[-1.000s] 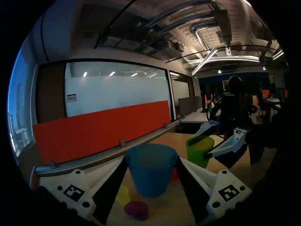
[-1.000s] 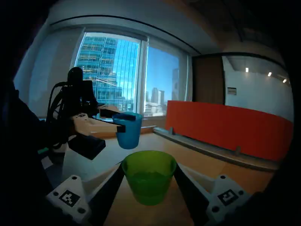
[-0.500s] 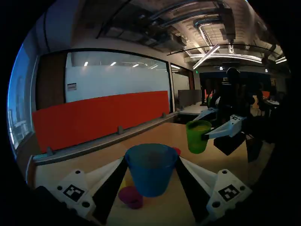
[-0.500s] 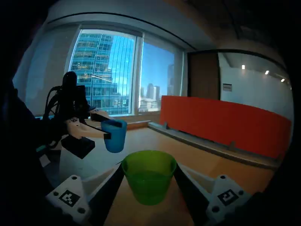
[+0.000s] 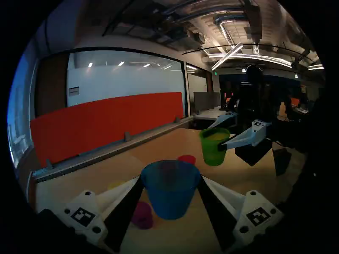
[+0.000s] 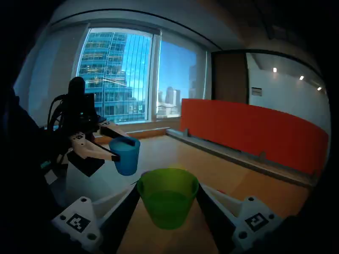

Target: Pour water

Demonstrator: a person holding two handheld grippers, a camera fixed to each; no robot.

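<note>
The blue cup [image 5: 170,190] partly hides a red cup [image 5: 186,159].

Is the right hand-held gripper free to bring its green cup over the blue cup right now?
Probably yes: the green cup and blue cup are both held up, open air between them.

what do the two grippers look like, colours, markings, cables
The left gripper and right gripper match: white tapered fingers, black inner pads, a black-and-white square marker at each finger base. Seen from across, the left one has a dark body and looping black cables.
</note>
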